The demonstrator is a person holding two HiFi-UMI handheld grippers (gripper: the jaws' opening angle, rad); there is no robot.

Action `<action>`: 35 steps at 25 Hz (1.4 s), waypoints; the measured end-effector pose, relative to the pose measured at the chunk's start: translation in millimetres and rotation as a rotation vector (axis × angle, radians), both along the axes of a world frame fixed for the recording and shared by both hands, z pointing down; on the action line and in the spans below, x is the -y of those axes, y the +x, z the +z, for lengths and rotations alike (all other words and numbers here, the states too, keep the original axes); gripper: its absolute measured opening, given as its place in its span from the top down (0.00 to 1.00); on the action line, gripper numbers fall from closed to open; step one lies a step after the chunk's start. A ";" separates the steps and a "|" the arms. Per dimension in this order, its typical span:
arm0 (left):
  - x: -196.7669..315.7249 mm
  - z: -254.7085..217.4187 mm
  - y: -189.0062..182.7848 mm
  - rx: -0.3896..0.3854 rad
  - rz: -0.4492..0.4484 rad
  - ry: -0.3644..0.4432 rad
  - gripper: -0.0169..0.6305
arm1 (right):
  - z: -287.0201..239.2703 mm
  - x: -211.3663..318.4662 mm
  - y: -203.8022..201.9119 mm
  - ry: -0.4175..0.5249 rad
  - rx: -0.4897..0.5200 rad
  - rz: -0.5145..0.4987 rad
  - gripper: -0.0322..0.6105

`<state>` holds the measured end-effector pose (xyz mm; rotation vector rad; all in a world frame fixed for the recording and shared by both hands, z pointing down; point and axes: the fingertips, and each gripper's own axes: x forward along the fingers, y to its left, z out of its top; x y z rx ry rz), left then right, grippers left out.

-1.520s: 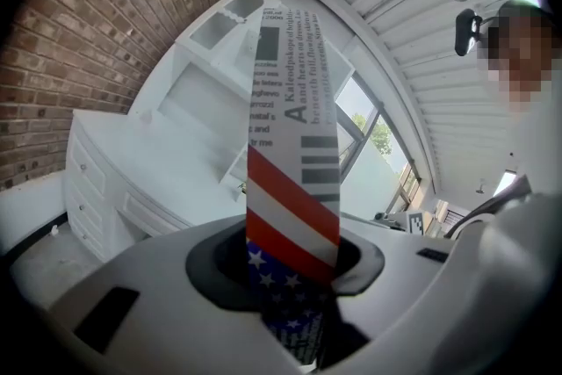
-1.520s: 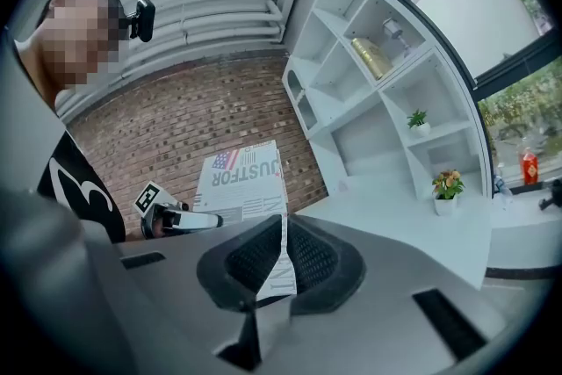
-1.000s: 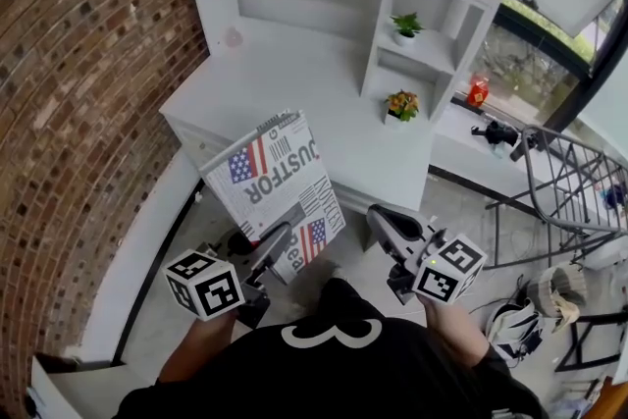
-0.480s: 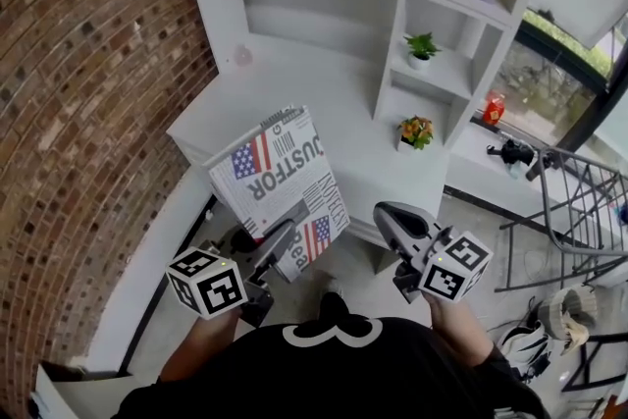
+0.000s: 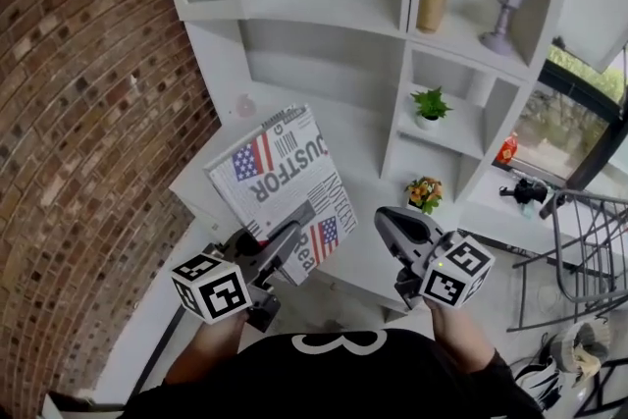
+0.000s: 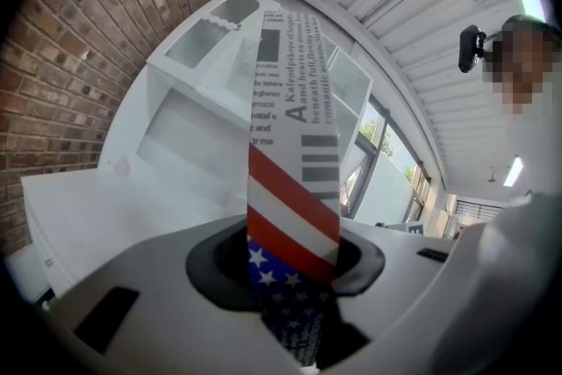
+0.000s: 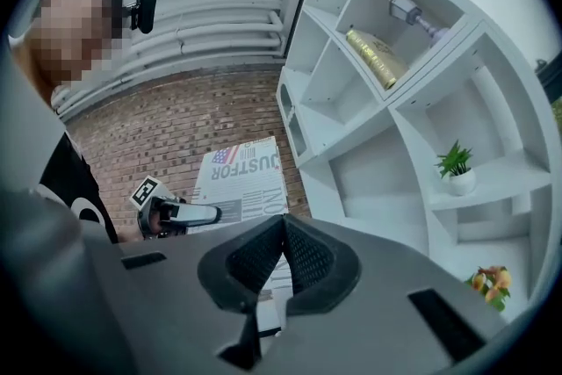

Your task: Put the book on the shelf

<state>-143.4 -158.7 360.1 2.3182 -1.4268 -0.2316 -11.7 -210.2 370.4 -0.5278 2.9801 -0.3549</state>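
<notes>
Looks like a home living room: white shelf unit (image 5: 324, 64) holding a potted plant (image 5: 429, 106), flowers (image 5: 425, 193) and an ornament (image 5: 502, 10), brick wall (image 5: 78, 113) left, window (image 5: 545, 128) far right.

A red brick wall (image 5: 88, 113) curves along the left, a white shelf unit (image 5: 324, 5) of open compartments stands beside it, and daylight enters through a dark-framed window (image 5: 548, 125) at the right, above a grey metal rack (image 5: 574, 231).

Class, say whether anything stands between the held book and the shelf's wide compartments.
Nothing visible does: the book, clamped in the left gripper, has only open air between it and the shelf.
</notes>
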 end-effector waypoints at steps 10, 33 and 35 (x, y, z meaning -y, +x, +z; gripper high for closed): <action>100.3 -47.6 -10.3 0.014 -0.019 0.069 0.74 | -31.1 79.1 -5.2 0.068 0.029 0.022 0.95; 195.1 -182.7 -38.5 0.140 -0.027 0.265 0.74 | -64.5 102.6 9.2 0.173 0.018 0.151 0.94; 203.3 -191.5 -43.0 0.148 -0.026 0.272 0.74 | -68.3 107.0 10.1 0.174 0.020 0.173 0.94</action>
